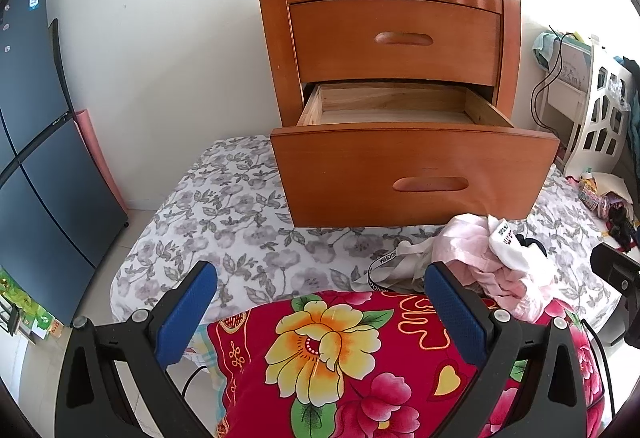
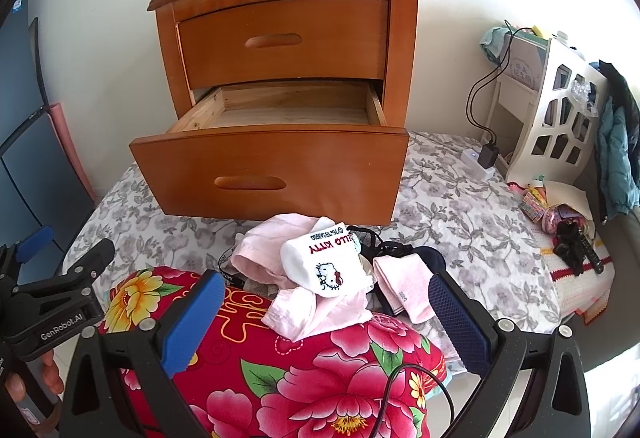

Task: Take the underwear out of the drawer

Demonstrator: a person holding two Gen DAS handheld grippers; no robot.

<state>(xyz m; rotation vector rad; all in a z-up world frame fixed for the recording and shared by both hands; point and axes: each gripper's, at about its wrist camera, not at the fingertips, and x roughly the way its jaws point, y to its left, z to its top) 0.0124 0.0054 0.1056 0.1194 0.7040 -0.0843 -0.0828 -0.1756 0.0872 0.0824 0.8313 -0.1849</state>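
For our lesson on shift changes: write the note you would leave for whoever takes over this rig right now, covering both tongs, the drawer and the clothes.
Left tongs: open, empty, held above the red floral pillow.
Right tongs: open, empty, just in front of the clothes pile.
Lower drawer: pulled out; the part of its inside that shows is bare wood, though the front panel hides the nearest part.
Clothes: pink garments, a white Hello Kitty piece and a pink folded piece lie heaped on the bed between the nightstand and the pillow.
Done: underwear appears to be out.
Left: check the hidden front of the drawer; top drawer is shut.
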